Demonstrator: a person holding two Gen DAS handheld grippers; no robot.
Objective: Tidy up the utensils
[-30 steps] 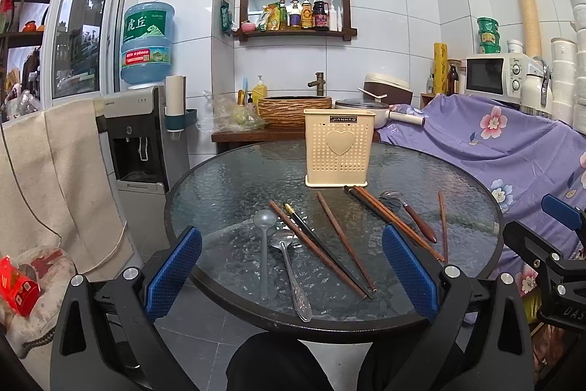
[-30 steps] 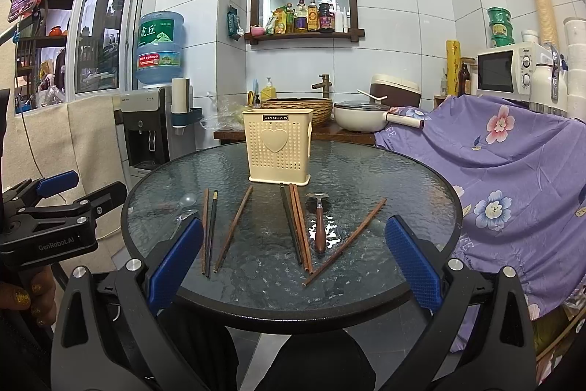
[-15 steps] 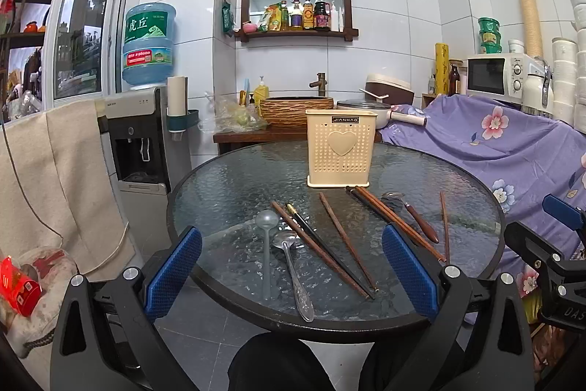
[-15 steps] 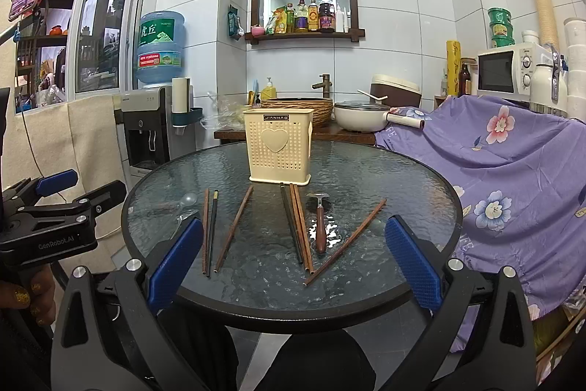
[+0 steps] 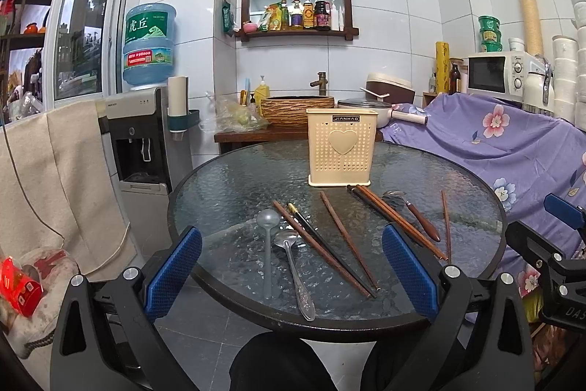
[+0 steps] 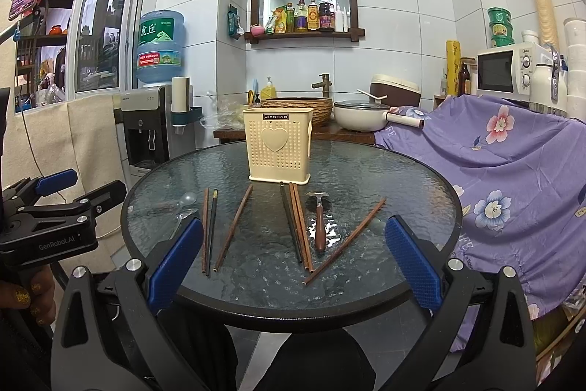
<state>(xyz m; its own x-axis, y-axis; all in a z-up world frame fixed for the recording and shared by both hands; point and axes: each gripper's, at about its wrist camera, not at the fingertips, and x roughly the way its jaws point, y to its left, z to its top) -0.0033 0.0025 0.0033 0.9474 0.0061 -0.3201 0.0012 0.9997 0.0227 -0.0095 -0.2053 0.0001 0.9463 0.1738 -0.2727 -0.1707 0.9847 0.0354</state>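
Chopsticks (image 5: 344, 237) and spoons (image 5: 293, 266) lying flat on round glass table (image 5: 227, 185), cream holder (image 5: 342, 147) standing behind them, left hand-held gripper (image 5: 291, 275) wide and holding nothing, right hand-held gripper (image 6: 293, 266) wide and holding nothing

My left tongs' blue-padded finger (image 6: 175, 261) covers the handles of the clear plastic spoon (image 6: 187, 198) and the silver metal spoon (image 6: 182, 217); the cream perforated plastic utensil holder (image 6: 278, 144) hides its inside.

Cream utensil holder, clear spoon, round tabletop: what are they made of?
Cream perforated utensil holder with heart emblem: likely moulded plastic, matte, with uniform punched holes. Translucent clear spoon: probably plastic, since the table shows through it; glass can't be excluded. Round dark-rimmed tabletop: textured glass, with a rippled glossy surface and glare patches.
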